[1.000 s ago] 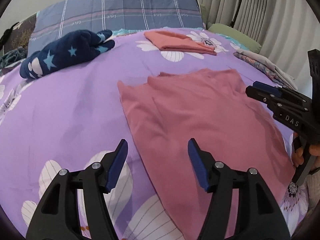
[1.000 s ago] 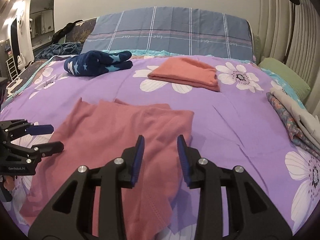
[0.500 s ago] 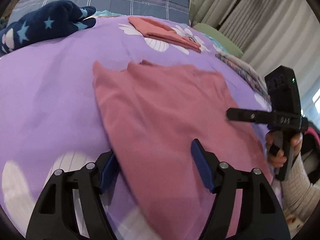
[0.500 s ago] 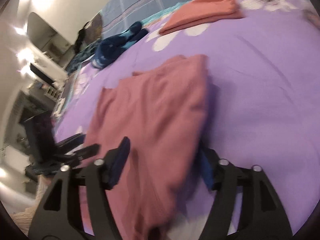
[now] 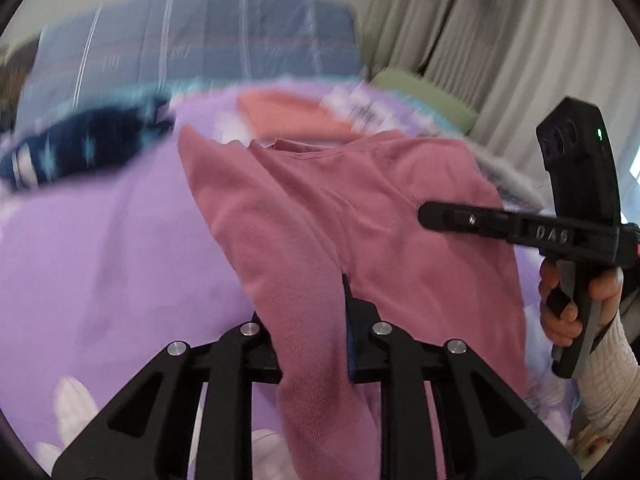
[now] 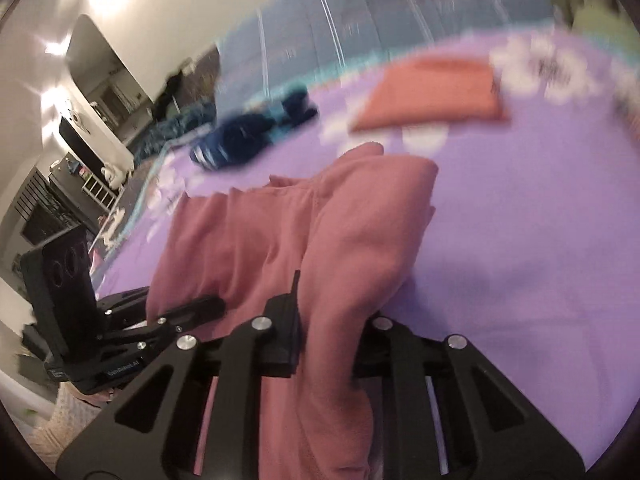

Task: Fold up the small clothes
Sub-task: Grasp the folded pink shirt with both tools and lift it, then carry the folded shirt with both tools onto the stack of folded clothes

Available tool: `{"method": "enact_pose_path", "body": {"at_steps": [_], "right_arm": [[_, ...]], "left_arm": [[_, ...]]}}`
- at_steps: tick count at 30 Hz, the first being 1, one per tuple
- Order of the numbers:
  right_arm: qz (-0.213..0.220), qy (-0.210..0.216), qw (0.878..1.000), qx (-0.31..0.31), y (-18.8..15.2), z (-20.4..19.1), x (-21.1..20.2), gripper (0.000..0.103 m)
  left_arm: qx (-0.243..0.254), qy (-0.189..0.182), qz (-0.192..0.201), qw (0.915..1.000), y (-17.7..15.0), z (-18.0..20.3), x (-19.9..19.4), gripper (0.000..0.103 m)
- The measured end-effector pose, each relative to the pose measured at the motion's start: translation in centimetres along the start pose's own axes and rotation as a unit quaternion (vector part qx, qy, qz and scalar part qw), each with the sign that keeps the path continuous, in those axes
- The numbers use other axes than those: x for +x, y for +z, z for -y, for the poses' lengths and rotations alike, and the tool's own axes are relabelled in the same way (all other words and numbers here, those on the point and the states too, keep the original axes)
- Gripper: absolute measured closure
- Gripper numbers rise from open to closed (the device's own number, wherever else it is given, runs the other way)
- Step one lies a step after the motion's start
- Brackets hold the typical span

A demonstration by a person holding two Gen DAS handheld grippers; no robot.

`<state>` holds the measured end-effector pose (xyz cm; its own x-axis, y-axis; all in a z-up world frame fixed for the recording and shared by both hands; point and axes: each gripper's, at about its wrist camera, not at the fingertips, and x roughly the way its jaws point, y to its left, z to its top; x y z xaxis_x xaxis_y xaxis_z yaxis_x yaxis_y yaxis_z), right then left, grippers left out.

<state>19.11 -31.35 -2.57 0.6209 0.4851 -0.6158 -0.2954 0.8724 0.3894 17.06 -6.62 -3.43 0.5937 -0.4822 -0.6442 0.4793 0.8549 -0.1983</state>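
pink garment (image 5: 360,216) soft knit, near hem bunched and lifted at two spots, far part spread on purple bed sheet (image 5: 100,240); neckline at far edge. folded orange garment (image 6: 436,92) flat beyond it, apart.

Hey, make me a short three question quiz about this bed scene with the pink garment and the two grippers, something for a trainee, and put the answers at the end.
1. True or false: both grippers are clamped on the same pink garment.
2. Multiple choice: the folded orange cloth lies
A) between the right gripper's jaws
B) farther up the purple bedspread, beyond the pink garment
C) on top of the navy star-print item
3. Fill in: the near edge of the pink garment is ____ the bedspread.

Key
1. True: the left gripper and right gripper have just been closing, and fabric is pinched in each.
2. B
3. Lifted off
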Motion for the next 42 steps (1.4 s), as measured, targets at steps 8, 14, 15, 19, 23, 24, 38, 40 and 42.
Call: {"method": "enact_pose_path", "body": {"at_steps": [8,14,15,19,23,24,38,40,42], "right_arm": [[0.179,-0.075,0.981,-0.028,2.9,-0.3,-17.7,0.087],[0.228,-0.176,0.957,-0.021,5.5,4.5,-26.3,0.087],[0.232,-0.193,0.953,-0.014,6.1,5.8,-27.6,0.087],[0.24,-0.239,0.941,0.011,7.8,10.5,-30.1,0.087],[0.241,-0.253,0.936,0.042,9.7,15.1,-30.5,0.087],[0.241,-0.255,0.935,0.047,10.0,16.0,-30.5,0.087],[0.195,-0.464,0.85,0.155,12.4,29.9,-22.1,0.034],[0.159,-0.497,0.831,0.195,9.0,32.3,-19.0,0.047],[0.132,-0.481,0.844,0.201,5.7,33.3,-16.1,0.048]], "left_arm": [[0.125,-0.055,0.11,0.9845,9.0,12.4,-5.2,0.082],[0.19,-0.11,0.131,0.9668,15.1,22.2,-2.0,0.082],[0.198,-0.118,0.13,0.9645,16.1,23.7,-1.1,0.082],[0.218,-0.148,0.116,0.9577,19.2,28.3,2.8,0.082],[0.23,-0.159,0.1,0.9549,21.7,31.1,7.0,0.082],[0.233,-0.158,0.096,0.9549,22.3,31.6,8.2,0.082],[0.24,0.007,0.115,0.964,24.1,32.5,25.0,0.026],[0.238,0.003,0.062,0.9693,21.9,31.2,28.6,0.026],[0.237,-0.03,0.016,0.971,18.1,29.3,31.3,0.026]]}}
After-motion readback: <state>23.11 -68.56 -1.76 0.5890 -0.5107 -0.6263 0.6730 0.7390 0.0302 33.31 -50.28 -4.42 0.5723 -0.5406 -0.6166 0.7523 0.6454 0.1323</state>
